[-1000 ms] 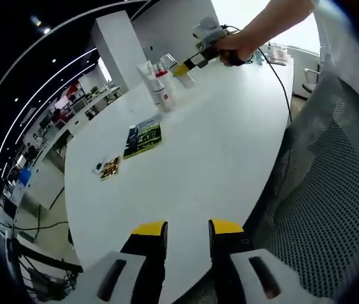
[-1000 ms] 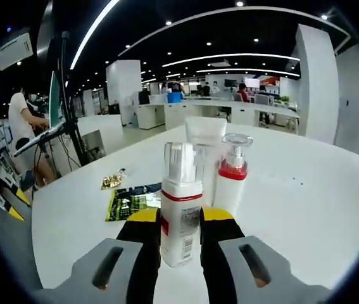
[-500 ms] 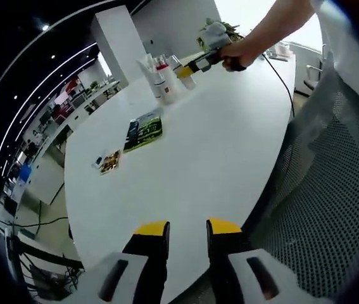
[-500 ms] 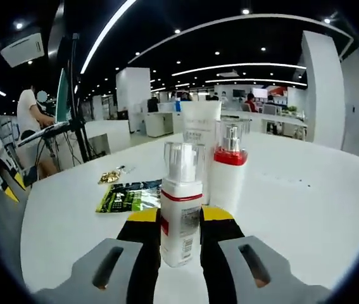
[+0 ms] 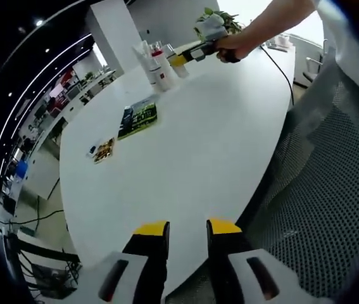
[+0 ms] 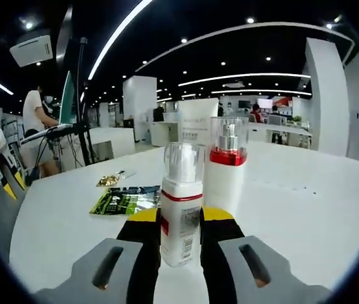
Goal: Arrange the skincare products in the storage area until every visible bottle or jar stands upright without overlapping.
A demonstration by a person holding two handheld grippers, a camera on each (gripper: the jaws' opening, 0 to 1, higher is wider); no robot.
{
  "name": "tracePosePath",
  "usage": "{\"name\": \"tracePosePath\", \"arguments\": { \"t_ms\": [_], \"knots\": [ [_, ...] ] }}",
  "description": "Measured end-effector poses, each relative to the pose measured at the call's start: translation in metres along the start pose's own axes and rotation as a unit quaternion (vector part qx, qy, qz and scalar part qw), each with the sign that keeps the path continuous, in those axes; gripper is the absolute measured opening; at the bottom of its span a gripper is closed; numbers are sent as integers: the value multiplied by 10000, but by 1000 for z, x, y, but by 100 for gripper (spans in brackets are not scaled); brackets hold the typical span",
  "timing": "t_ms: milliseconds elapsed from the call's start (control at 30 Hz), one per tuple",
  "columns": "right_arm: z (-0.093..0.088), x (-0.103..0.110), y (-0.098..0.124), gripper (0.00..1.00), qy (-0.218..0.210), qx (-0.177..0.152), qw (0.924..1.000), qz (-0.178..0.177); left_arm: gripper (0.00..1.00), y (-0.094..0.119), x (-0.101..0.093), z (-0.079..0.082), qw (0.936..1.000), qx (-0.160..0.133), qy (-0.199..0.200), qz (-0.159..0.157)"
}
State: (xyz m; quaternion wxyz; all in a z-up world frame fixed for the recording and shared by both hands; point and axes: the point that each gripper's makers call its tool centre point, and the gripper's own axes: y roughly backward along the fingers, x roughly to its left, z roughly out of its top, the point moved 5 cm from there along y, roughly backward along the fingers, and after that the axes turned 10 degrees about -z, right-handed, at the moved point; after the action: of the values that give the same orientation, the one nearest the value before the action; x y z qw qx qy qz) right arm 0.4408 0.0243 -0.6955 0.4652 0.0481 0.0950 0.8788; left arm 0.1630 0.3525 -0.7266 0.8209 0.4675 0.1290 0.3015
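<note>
The right gripper (image 6: 180, 221) has its jaws clenched on a white pump bottle with a clear cap (image 6: 180, 209), held upright just in front of 2 other products: a red-collared pump bottle (image 6: 225, 166) and a white tube (image 6: 197, 123) behind it, both standing on the white table (image 6: 306, 215). The left gripper (image 5: 180, 229) hangs over the near table edge, well away from the group, its jaws parted around nothing. A green sachet (image 5: 137, 118) and a small gold packet (image 5: 104, 149) lie flat on the table. Judging by this, 2 items already stand; the held bottle has yet to be set down and released.
</note>
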Motion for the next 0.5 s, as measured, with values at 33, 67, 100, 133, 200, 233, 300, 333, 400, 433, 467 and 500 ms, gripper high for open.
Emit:
{"name": "tracePosePath", "arguments": {
  "t_ms": [33, 67, 100, 133, 200, 233, 300, 333, 400, 433, 467, 500],
  "knots": [
    [-1, 0, -1, 20, 84, -33, 10000, 4, 24, 0, 0, 0, 10000, 7, 9, 3],
    [-1, 0, -1, 20, 97, -60, 9999, 27, 24, 0, 0, -1, 10000, 13, 15, 7],
    [0, 1, 0, 20, 124, -88, 9999, 47, 24, 0, 1, -1, 10000, 30, 33, 1],
    [0, 2, -1, 20, 135, -75, 9999, 55, 24, -1, 1, -2, 10000, 39, 37, -4],
    [-4, 4, -3, 20, 163, -51, 9997, 154, 24, -1, 0, -2, 10000, 71, 28, -23],
    [-6, 5, -4, 20, 187, -1, 9997, 186, 24, -1, 0, -3, 10000, 84, 17, -33],
    [-10, 8, -4, 20, 315, 29, 9992, 258, 24, -2, -1, -4, 9999, 145, -5, -58],
    [-12, 9, -4, 20, 336, 50, 9991, 255, 24, -2, -1, -4, 9999, 159, -17, -59],
    [-15, 9, -4, 20, 354, 45, 9990, 265, 24, -2, -1, -4, 9999, 143, -11, -63],
    [-17, 8, -3, 20, 321, 65, 9992, 242, 24, -2, -1, -4, 9999, 148, 0, -68],
    [-19, 7, -2, 20, 304, 72, 9992, 233, 24, -3, -1, -4, 9999, 151, 6, -75],
    [-22, 8, 0, 20, 289, 96, 9993, 229, 24, -3, -2, -5, 9998, 157, 13, -101]
  ]
}}
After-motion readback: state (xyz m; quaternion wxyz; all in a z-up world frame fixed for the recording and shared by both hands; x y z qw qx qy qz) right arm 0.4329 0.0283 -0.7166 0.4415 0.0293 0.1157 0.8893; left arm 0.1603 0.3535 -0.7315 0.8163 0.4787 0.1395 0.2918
